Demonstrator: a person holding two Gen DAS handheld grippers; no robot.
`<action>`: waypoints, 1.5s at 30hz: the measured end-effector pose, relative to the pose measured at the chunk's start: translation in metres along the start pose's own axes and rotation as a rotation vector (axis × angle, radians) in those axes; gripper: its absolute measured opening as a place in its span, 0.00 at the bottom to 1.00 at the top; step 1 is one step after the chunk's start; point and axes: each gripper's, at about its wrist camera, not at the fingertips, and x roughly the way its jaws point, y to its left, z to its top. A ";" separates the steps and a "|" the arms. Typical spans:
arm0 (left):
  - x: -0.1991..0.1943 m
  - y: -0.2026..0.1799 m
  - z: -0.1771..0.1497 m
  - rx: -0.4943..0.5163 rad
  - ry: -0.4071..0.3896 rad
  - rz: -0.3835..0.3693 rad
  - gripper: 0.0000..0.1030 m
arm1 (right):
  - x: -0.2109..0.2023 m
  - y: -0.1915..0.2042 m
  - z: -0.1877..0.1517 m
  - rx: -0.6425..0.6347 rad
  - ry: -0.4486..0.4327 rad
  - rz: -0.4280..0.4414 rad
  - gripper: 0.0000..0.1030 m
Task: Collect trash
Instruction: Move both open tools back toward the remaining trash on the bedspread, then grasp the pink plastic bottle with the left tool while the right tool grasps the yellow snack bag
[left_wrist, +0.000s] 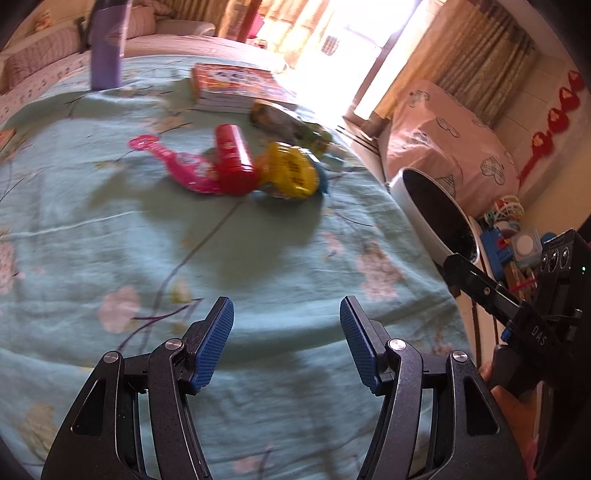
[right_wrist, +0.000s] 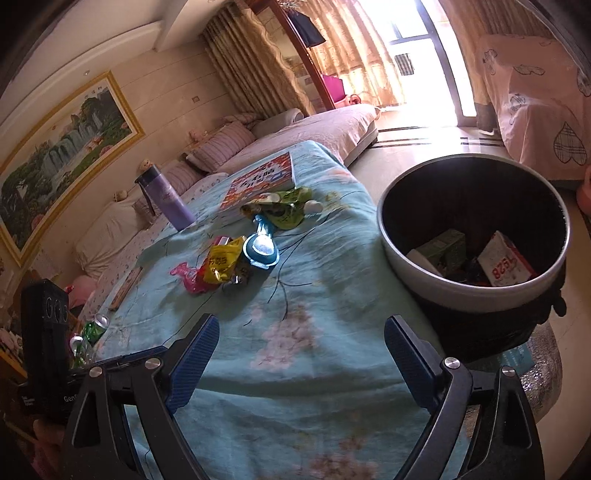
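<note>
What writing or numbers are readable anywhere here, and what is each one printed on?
"DAS": on the right gripper, black body, left wrist view.
"628", seen upside down: on the red and white box in the bin.
"Gen...", cut off: on the black device at the left edge.
Book cover: large characters, too distorted to read.
Yellow wrapper: print too blurred.

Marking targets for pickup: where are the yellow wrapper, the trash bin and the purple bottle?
yellow wrapper (left_wrist: 290, 170), left wrist view, its printed face
trash bin (right_wrist: 417, 264), right wrist view, its white rim
purple bottle (right_wrist: 173, 201), right wrist view, its body
</note>
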 end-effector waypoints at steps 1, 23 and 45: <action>-0.001 0.004 0.000 -0.014 -0.001 0.005 0.59 | 0.002 0.003 -0.001 -0.008 0.004 0.003 0.89; -0.001 0.058 0.029 -0.143 -0.035 0.046 0.58 | 0.048 0.032 0.011 -0.035 0.073 0.042 0.52; 0.055 0.109 0.107 -0.290 -0.045 -0.017 0.35 | 0.127 0.053 0.034 0.072 0.147 0.168 0.39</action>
